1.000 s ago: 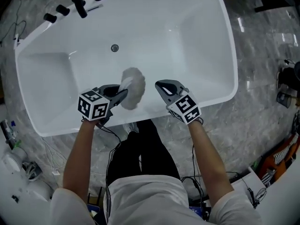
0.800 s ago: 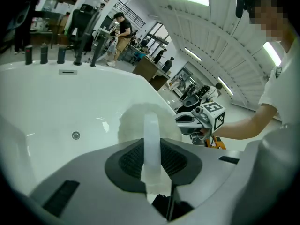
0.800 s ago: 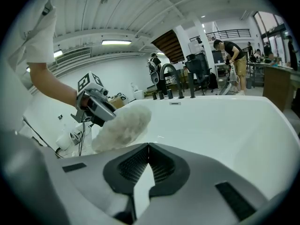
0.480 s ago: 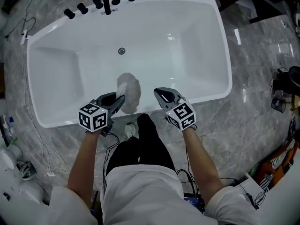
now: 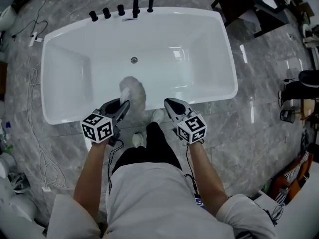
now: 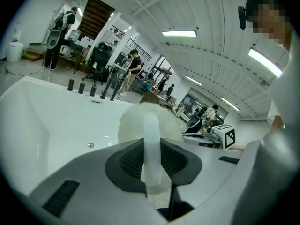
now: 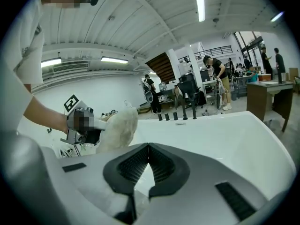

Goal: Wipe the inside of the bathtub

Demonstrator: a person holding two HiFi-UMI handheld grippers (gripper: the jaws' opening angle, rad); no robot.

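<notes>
The white, glossy, rectangular bathtub (image 5: 194, 63) fills the upper half of the head view, and the person stands at the middle of its near long rim, leaning over it with both arms out.

The left gripper (image 5: 122, 105) reaches over that near rim. Its jaws are clamped hard on the pale, translucent plastic handle (image 6: 151, 139) of a fluffy cream-white duster (image 5: 132, 90), with only the handle's width between them. The handle runs straight out along the jaws, so the tufted head leads the tool and sits over the bathtub's near inner wall, on the person's side of the small round metal drain (image 5: 133, 59). Whether the tufts are pressing on the enamel or hanging just off it cannot be told.

The right gripper (image 5: 169, 103) hangs at the same near rim, just right of the duster. Its jaws meet at the tips with nothing between them. It looks parked there out of the way, since one tool is enough for wiping.

Black cylindrical taps and a spout (image 5: 135, 3) stand along the bathtub's far rim, well apart from the duster. Grey veined marble floor (image 5: 259, 133) surrounds the bathtub.

By the look of it, wiping is under way near the bathtub's middle. Both ends and the far wall would need a longer reach.
</notes>
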